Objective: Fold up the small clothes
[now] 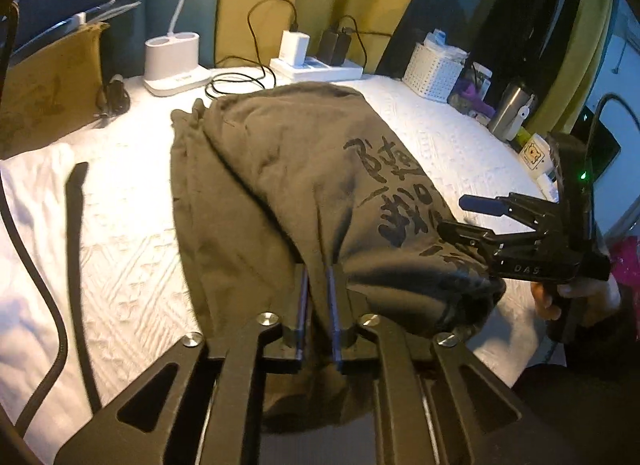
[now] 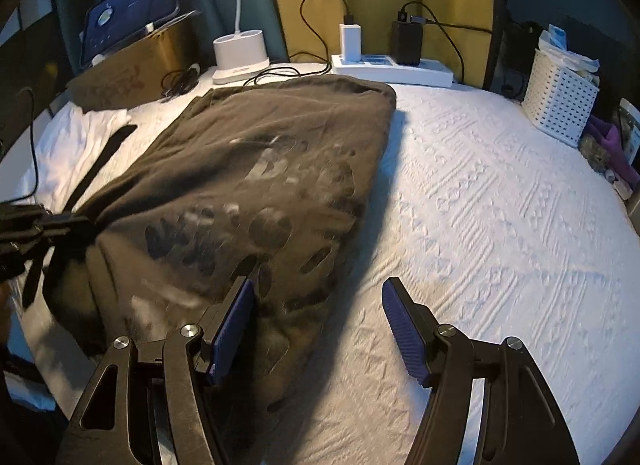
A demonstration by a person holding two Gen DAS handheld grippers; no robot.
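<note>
Our left fingers (image 1: 318,301) pinch a bunched fold of the dark olive shirt (image 1: 288,185) at its near edge, the cloth gathered into creases between the blue pads. Our right fingers (image 2: 318,329) stand spread with nothing between them; the left pad rests over the shirt's near corner, the right one hangs above bare bedding. The shirt lies folded over on the bed (image 2: 500,205), its black printed lettering facing up, from the middle toward 12 o'clock in both views.

The bed carries a white textured cover. A dark strap (image 1: 78,249) lies on it at 9 o'clock of the shirt. At the far edge, against yellow and teal curtains, stand a white lamp base (image 1: 174,61), a power strip (image 1: 316,67) with chargers and cables plugged in, and a white perforated basket (image 1: 434,71) at 1 o'clock. A steel flask (image 1: 510,109) sits near the basket. A cardboard box (image 2: 132,65) sits at 10 o'clock.
</note>
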